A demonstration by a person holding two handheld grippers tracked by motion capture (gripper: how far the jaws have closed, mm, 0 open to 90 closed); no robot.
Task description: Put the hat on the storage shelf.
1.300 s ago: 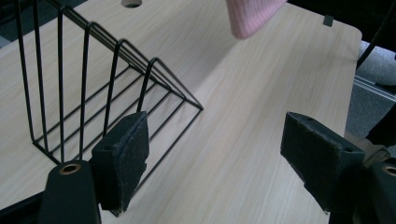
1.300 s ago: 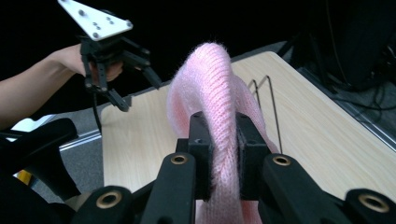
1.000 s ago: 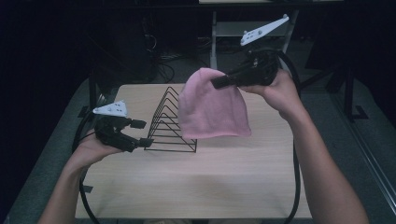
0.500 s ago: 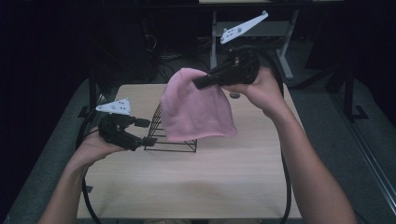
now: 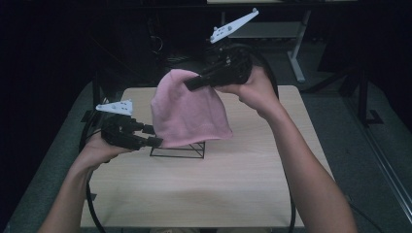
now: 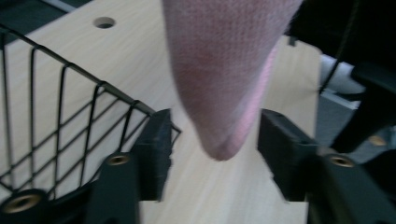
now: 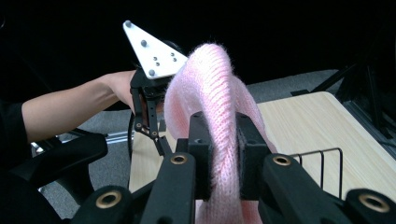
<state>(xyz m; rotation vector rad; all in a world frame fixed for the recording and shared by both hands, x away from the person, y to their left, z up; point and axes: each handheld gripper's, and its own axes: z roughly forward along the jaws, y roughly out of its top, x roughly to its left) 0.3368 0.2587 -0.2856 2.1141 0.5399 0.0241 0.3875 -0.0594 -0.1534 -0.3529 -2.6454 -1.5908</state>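
Two grippers on one pink beanie (image 5: 189, 114) — right gripper (image 5: 190, 85) clamped on its crown, holding it up over wire rack (image 5: 177, 149). Left gripper (image 6: 212, 140) jaws have just been closing w/ beanie's lower corner between them, pads not touching yet.

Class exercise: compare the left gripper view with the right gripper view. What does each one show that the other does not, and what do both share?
Left gripper view: the lower corner of the pink hat hangs between the left gripper and its jaws, which have just been closing, with gaps on both sides; a round hole in the table.

Right gripper view: the right gripper is clamped on a fold of the hat, with the person's forearm behind.

Both: the hat, the wire rack and the wooden table.
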